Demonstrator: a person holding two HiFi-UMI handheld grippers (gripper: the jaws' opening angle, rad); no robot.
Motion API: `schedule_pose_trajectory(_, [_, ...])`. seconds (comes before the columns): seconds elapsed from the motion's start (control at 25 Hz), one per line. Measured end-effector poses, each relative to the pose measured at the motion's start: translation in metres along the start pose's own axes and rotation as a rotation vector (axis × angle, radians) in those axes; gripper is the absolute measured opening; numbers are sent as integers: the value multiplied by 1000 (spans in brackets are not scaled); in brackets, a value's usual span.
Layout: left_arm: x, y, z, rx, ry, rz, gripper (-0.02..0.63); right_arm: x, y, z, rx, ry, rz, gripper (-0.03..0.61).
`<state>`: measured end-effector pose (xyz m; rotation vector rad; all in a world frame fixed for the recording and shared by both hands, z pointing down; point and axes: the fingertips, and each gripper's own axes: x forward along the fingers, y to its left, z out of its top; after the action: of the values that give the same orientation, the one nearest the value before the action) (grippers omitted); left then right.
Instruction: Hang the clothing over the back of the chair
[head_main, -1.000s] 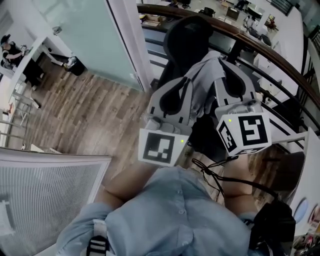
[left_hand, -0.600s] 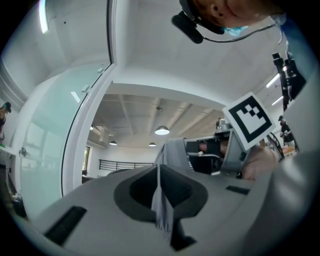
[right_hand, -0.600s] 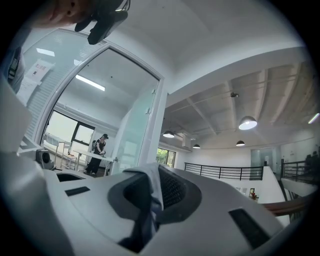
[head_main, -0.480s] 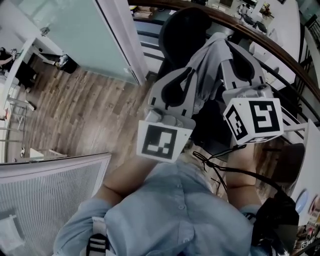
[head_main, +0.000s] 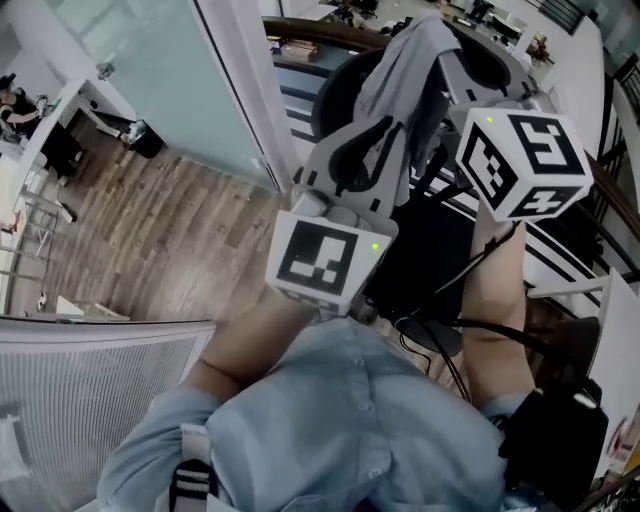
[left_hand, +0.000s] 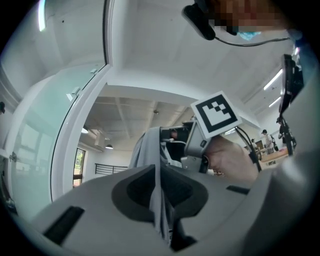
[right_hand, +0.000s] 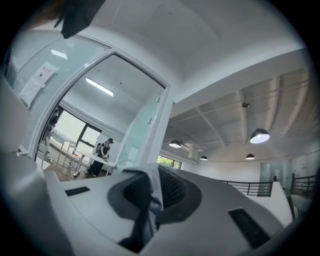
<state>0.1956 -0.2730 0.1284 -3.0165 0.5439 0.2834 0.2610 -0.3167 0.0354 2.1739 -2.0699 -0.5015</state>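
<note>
A grey garment (head_main: 400, 80) hangs stretched between my two grippers, above a black office chair (head_main: 342, 78). In the head view my left gripper (head_main: 393, 128) is shut on the garment's lower edge. Higher up, the right gripper (head_main: 446, 38) is shut on its top part. The left gripper view shows the cloth (left_hand: 150, 150) pinched in the closed left gripper (left_hand: 159, 175), with the right gripper's marker cube (left_hand: 216, 113) beyond. The cloth (right_hand: 146, 192) is likewise pinched in the right gripper (right_hand: 152, 181) in the right gripper view. The chair's seat (head_main: 432, 250) lies below both hands.
A frosted glass partition (head_main: 150, 60) with a white frame stands to the left. A curved wooden railing (head_main: 312, 26) runs behind the chair. Wood floor (head_main: 170, 220) lies below left, and a white ribbed panel (head_main: 90, 400) is near me. Black cables (head_main: 440, 330) hang by my right arm.
Both grippers have risen with the garment, the right one further, up toward the frame's top. The cloth now hangs higher over the chair's back.
</note>
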Motion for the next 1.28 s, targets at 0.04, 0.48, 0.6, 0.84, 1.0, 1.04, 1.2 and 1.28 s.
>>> schedule_pose_trajectory(0.04, [6,-1,4,3,-5,1,23,7,-4,7,-7,-7,11,23])
schedule_pose_trajectory(0.48, [57,7,14,68,10,-85,23,62,-28,44,-73,-46,59,23])
schedule_pose_trajectory(0.6, [72,25,16,38,24,-111,21,80,-32,57,-90,-68,56,23])
schedule_pose_trajectory(0.84, [82,62,16,-36,20,-132,23,123,-18,40,-112,-37,113,23])
schedule_pose_trajectory(1.0, [77,77,11,-53,35,-141,23,152,1,9,-117,23,178,23])
schedule_pose_trajectory(1.04, [74,84,10,-53,41,-139,23,161,8,0,-121,43,200,23])
schedule_pose_trajectory(1.2, [74,118,0,-59,65,-117,22,192,22,-34,-130,116,273,23])
schedule_pose_trajectory(1.28, [74,137,-7,-103,80,-78,21,203,23,-46,-119,132,291,23])
